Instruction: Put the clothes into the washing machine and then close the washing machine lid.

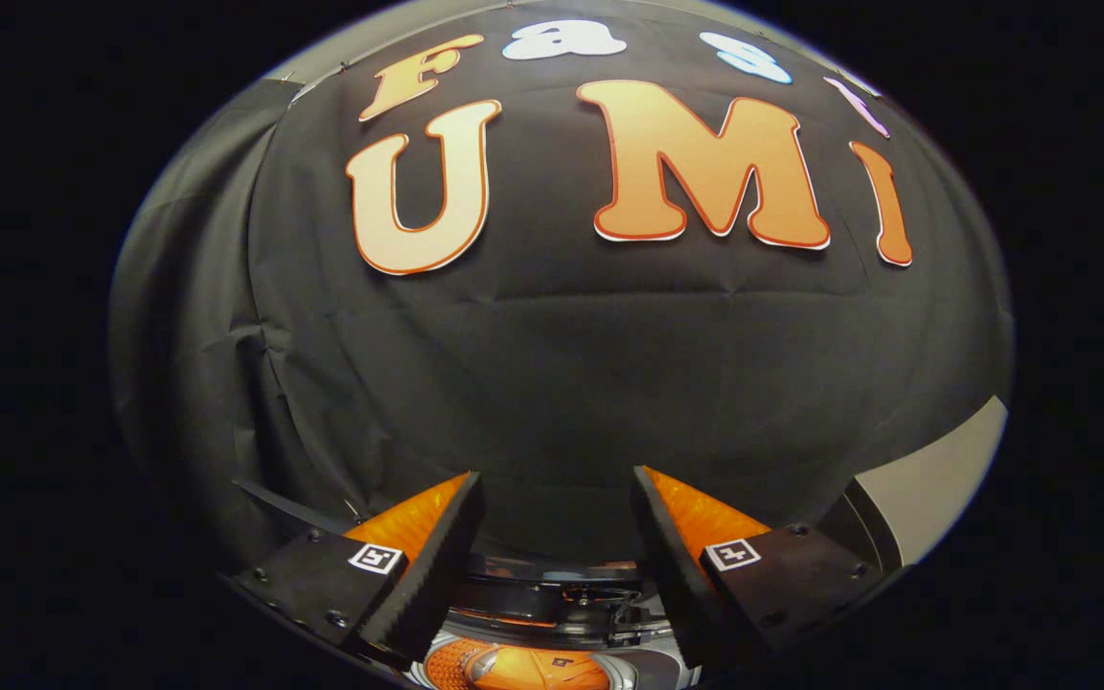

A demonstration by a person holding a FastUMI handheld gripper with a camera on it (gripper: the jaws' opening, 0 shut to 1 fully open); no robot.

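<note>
Facing the booth's wall (552, 364), the gripper (557, 522) was held level and high, its two fingers spread well apart with nothing between them. That empty, open pose read as a hand between jobs: either about to drop toward something to pick up, or just lifted clear of it; which of the two could not be told.

Black cloth made up that wall, the largest thing ahead of the fingers. It hung in broad, soft folds, with a vertical crease to the left of the fingers and a faint horizontal fold line above them. To the right of the fingers and beyond them, a pale grey panel (945, 470) showed past the cloth's lower edge, perhaps a neighbouring wall or board.

Below the fingers, close under the gripper's own body, sat a curved, shiny, mirror-like surface (552, 661). It might have been the washing machine's rim or lid, with the gripper mirrored in it, but it was too cropped and distorted to say for sure. No clothes could be made out between the fingers or near them, so where the laundry lay could not be told.

Judged from this, the task seemed unfinished, and the next move would need the gripper tilted downward to find its target.
</note>
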